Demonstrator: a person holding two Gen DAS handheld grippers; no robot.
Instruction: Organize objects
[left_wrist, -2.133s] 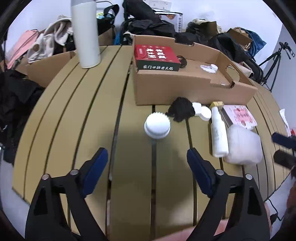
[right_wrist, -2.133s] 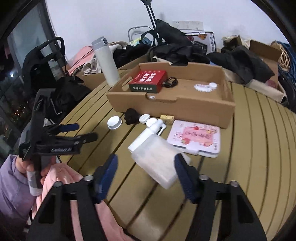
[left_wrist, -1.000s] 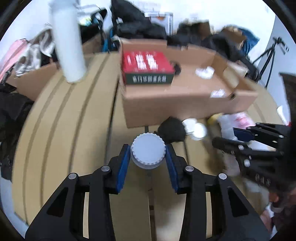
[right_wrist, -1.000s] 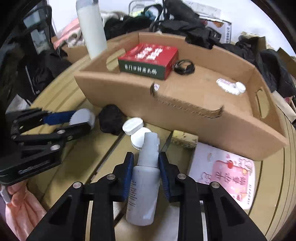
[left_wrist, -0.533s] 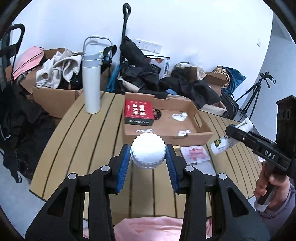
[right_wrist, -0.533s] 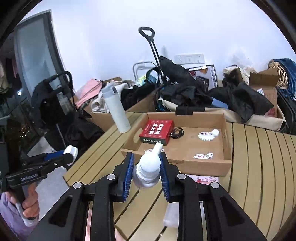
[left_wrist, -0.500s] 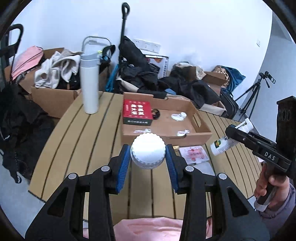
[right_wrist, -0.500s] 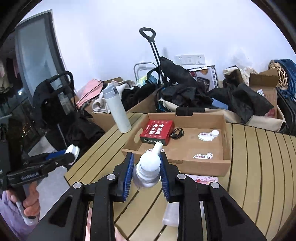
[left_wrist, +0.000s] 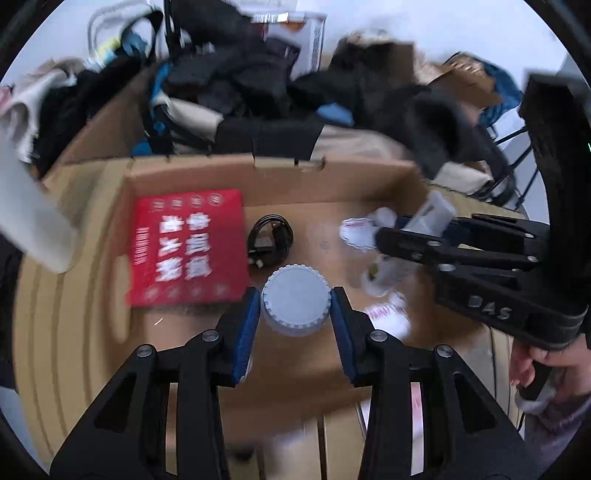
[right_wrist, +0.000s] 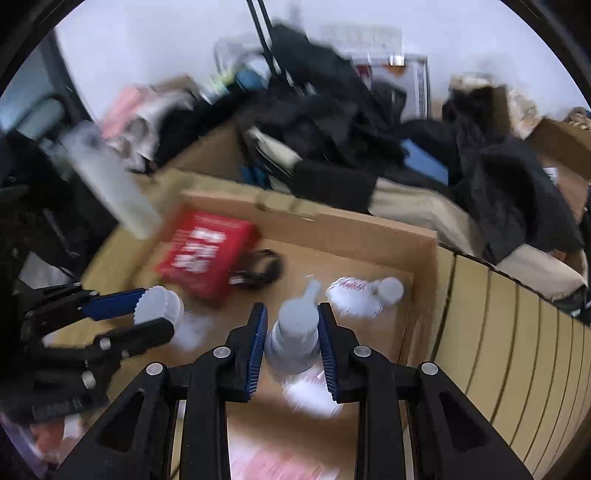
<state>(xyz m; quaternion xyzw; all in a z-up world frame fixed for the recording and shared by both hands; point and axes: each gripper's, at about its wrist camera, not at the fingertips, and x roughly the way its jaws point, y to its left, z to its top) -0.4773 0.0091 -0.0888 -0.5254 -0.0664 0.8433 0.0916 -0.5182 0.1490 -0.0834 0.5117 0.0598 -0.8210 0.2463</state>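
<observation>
White jar (left_wrist: 295, 304) clamped in left gripper (left_wrist: 294, 314), spray bottle (right_wrist: 295, 332) in right gripper (right_wrist: 291, 339), over cardboard tray (left_wrist: 369, 177).

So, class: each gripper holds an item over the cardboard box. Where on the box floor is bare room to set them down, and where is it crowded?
Inside the cardboard box, bare floor lies between the black cable and the white packets, and along the back wall. The left side is crowded by the red box. The left gripper holds the white jar; the right gripper holds the spray bottle.
</observation>
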